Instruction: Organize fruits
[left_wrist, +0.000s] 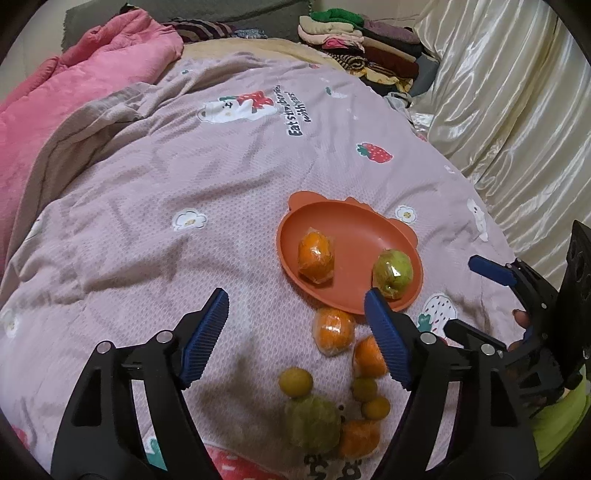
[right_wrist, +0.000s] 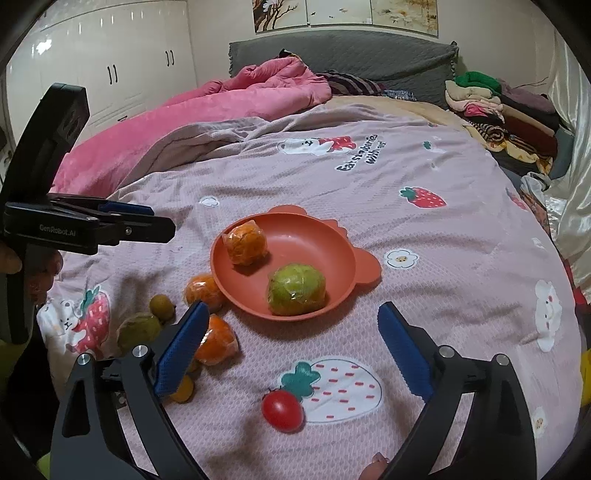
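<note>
Fruits: two wrapped ones sitting in orange plate (right_wrist: 365, 266); loose pile (left_wrist: 332, 398) waiting beside it. Both grippers (left_wrist: 295, 332) (right_wrist: 291, 347) gaping wide, empty.

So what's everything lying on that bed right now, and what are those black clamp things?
plate: one, terracotta orange, on the quilt
wrapped orange fruits: one in the plate, three on the quilt beside its near rim
wrapped green fruits: one in the plate, one on the quilt in the loose pile
small yellow-green fruits: three, in the loose pile
cherry tomato: one, red, alone on the quilt
quilt: one, lilac, strawberry print
pink blanket: one, at the head of the bed
folded clothes: one stack, far corner
left gripper: black, blue pads, open, empty
right gripper: same, open, empty
</note>
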